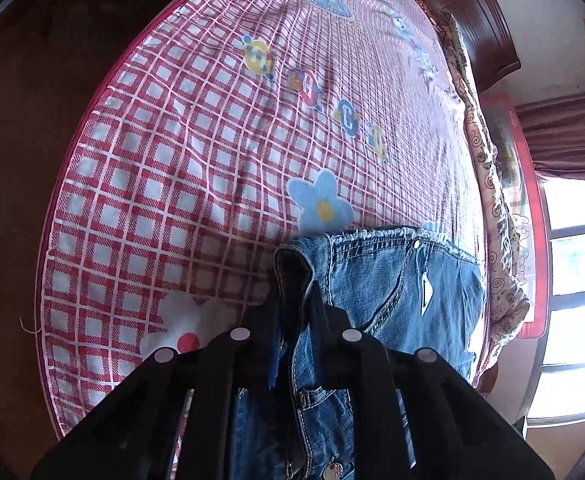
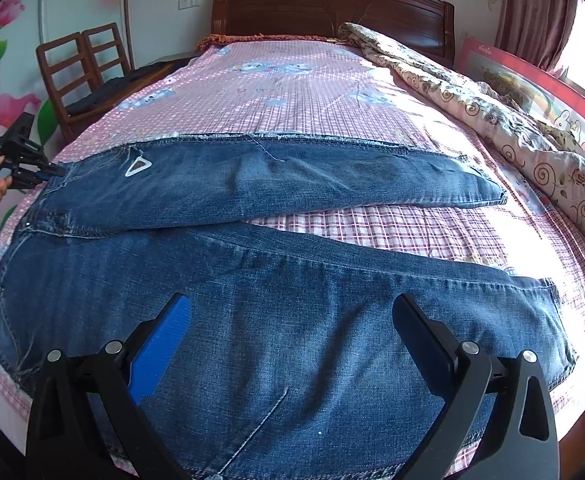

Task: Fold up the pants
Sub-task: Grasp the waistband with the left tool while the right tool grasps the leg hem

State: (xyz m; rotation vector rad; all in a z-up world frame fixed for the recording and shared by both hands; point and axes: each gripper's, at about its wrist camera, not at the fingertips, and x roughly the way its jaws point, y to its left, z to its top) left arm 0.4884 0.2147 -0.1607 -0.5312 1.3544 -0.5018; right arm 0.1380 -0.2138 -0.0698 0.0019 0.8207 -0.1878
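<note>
Jeans spread on a bed, the waistband pinched by the left tongs

The jeans [image 2: 276,320] are laid flat on the pink checked bedsheet [image 2: 292,92], the two legs parted in a narrow V with a wedge of sheet seen between them; the left tongs [image 1: 294,320] are clenched on a fold of the waistband, denim being squeezed between the two fingers; beyond them a frayed edge and a pocket seam are seen, with a blue flower print on the sheet just ahead; the right tongs [image 2: 292,316] are released, spread wide above the nearer leg, with nothing gripped; the farther leg lies ahead of them; a rumpled floral quilt [image 2: 492,120] is bunched ahead and to their right, and a wooden headboard [image 2: 332,8] stands far ahead.
</note>
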